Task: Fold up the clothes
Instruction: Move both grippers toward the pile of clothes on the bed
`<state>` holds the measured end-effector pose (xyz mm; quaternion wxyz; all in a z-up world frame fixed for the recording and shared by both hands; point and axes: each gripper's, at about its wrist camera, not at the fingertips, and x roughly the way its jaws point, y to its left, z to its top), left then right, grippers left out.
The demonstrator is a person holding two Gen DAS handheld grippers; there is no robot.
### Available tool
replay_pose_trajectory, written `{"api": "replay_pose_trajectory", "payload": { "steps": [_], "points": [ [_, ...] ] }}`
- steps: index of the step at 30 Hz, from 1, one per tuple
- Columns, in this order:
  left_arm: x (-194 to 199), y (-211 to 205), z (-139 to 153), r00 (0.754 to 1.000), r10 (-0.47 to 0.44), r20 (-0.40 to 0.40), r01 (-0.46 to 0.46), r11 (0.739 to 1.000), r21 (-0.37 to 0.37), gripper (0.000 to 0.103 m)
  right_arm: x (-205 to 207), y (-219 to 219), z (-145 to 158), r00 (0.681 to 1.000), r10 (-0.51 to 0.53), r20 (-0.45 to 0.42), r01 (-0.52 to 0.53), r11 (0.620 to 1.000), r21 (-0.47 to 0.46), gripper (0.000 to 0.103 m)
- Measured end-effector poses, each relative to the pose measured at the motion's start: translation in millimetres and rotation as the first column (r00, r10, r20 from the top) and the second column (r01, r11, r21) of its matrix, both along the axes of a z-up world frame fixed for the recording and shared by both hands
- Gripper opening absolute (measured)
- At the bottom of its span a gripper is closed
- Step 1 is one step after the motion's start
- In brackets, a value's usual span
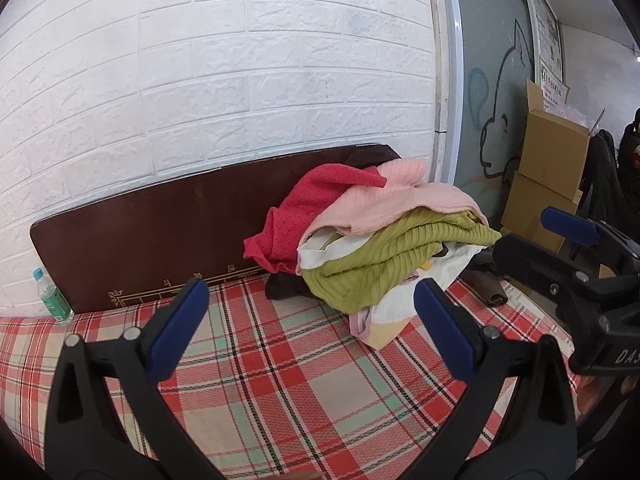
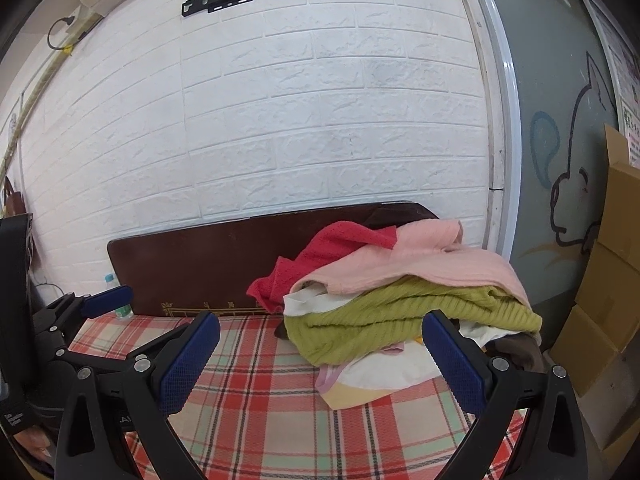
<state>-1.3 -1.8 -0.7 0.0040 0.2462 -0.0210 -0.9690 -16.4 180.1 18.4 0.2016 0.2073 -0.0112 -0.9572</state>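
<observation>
We log both tools, left tool (image 1: 310,326) and right tool (image 2: 320,362), spread wide and empty, with the heap of pink, green and red knitted clothes (image 2: 404,300) just ahead on the red plaid bed cover (image 1: 280,380).

Ribbed knit green sweater (image 1: 384,264) ahead of jaws; woven plaid cloth sheet (image 1: 280,380) beneath; glossy dark wood headboard (image 1: 160,232) beyond; matt textured blue pads (image 2: 188,364).

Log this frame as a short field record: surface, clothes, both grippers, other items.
surface: plaid sheet, dark headboard behind it
clothes: unfolded pile; pink sweater on top, green sweater under it, red knit behind
left gripper: jaws open, empty, short of the pile
right gripper: jaws open, empty
other: water bottle, cardboard boxes
</observation>
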Motion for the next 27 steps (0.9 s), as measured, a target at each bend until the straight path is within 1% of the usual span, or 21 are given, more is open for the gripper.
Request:
{"api": "replay_pose_trajectory", "payload": {
  "steps": [2, 7, 10, 13, 15, 27],
  "points": [
    [-4.4, -6.0, -2.4, 1.0, -0.001, 0.013, 0.001, 1.0, 0.003, 0.103, -4.2, 0.2, -2.0, 1.0, -0.009, 0.002, 0.009, 1.0, 0.009, 0.103],
    [-15.5, -20.9, -8.2, 0.999, -0.005, 0.045, 0.005, 1.0, 0.009, 0.103, -12.1, 4.5, -8.0, 1.0, -0.004, 0.018, 0.004, 1.0, -0.003, 0.103],
    [-19.4, -16.4, -8.6, 0.998, -0.004, 0.068, 0.003, 1.0, 0.017, 0.103, -17.0, 4.6, -10.5, 1.0, -0.003, 0.02, 0.003, 1.0, 0.008, 0.103],
    [-28.5, -20.3, -13.7, 1.0, 0.001, 0.017, -0.001, 1.0, 0.015, 0.103, -22.2, 4.6, -13.0, 1.0, -0.003, 0.023, 0.002, 1.0, 0.019, 0.103],
    [-32.7, -21.1, -14.0, 1.0, 0.002, 0.012, -0.002, 1.0, 0.014, 0.103, -25.6, 5.3, -15.0, 1.0, -0.001, 0.025, 0.0, 1.0, 0.022, 0.103],
    [-56.5, -19.0, -29.3, 0.998, 0.004, 0.07, -0.005, 1.0, 0.008, 0.103, -47.6, 7.5, -29.4, 0.999, -0.004, 0.036, 0.002, 0.999, 0.045, 0.103]
  ]
}}
